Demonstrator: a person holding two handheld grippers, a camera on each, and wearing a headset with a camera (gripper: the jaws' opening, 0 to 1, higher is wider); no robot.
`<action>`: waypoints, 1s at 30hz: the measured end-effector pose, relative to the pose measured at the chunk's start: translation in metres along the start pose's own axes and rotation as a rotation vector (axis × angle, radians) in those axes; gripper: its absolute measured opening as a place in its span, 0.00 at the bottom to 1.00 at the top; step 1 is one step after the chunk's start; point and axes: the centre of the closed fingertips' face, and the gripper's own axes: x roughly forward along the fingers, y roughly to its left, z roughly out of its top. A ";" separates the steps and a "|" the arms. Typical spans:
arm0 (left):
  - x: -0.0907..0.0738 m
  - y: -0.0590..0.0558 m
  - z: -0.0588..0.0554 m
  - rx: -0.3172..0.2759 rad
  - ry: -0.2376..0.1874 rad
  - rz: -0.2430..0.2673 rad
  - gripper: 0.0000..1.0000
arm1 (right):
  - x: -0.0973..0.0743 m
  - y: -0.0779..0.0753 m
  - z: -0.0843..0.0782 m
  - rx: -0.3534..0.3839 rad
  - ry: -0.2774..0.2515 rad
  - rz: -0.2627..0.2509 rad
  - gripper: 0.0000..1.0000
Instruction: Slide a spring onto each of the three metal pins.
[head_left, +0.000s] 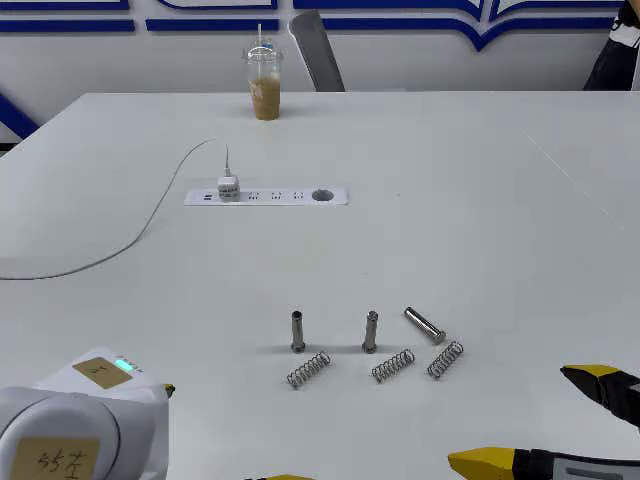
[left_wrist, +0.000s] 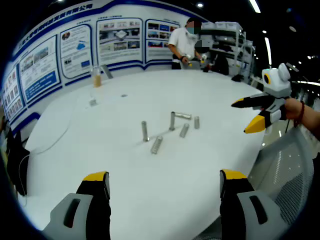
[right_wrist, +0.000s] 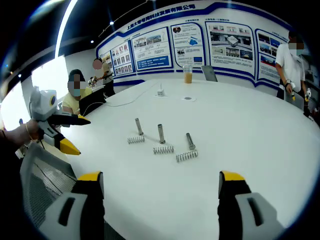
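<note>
The left gripper (left_wrist: 164, 176) and right gripper (right_wrist: 160, 176) are both spread wide and empty, well apart from the three pins (head_left: 371, 331), two upright and one lying on the table (head_left: 450, 200), with three loose springs (head_left: 393, 365) just beside them.

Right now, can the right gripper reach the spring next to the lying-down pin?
Probably yes. The right gripper is open, and just bare table lies between it and that spring.
</note>
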 end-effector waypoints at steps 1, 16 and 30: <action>0.000 0.000 0.000 0.002 0.000 0.002 0.93 | 0.000 0.000 0.000 0.000 0.001 -0.002 0.96; -0.001 0.002 -0.001 0.001 0.005 0.008 0.92 | -0.002 0.001 -0.002 0.002 0.002 0.001 0.96; 0.000 0.002 0.002 -0.003 -0.008 0.005 0.92 | -0.004 -0.001 -0.005 0.008 0.005 -0.003 0.95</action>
